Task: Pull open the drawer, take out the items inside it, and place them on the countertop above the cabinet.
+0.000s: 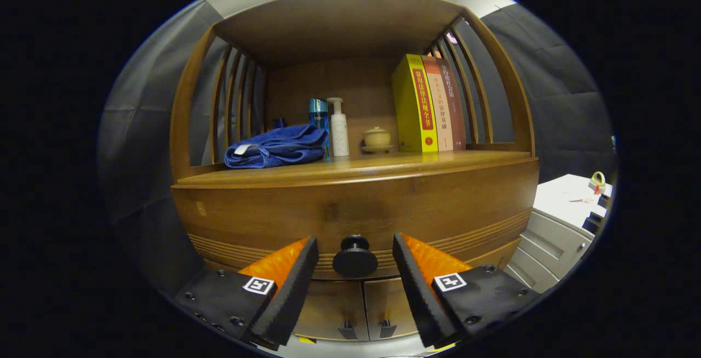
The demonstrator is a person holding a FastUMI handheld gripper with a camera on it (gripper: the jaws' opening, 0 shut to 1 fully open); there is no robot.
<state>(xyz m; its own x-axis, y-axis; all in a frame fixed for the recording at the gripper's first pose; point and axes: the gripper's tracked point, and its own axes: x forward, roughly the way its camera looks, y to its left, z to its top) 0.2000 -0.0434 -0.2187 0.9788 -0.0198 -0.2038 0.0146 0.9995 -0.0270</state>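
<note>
The gripper [355, 259] stood wide open, holding nothing, its fingers either side of the knob [355, 258] at the middle of the drawer [350, 210] front. The knob lay straight ahead between the fingertips, though whether it sat level with the pads or slightly beyond them was hard to judge. The drawer looked shut, just under the countertop [350, 167] front edge.

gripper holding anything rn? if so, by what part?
Nothing held. The gripper is open, its fingers either side of the drawer knob with a gap on each side, neither pressing on it. The drawer looks closed.
</note>
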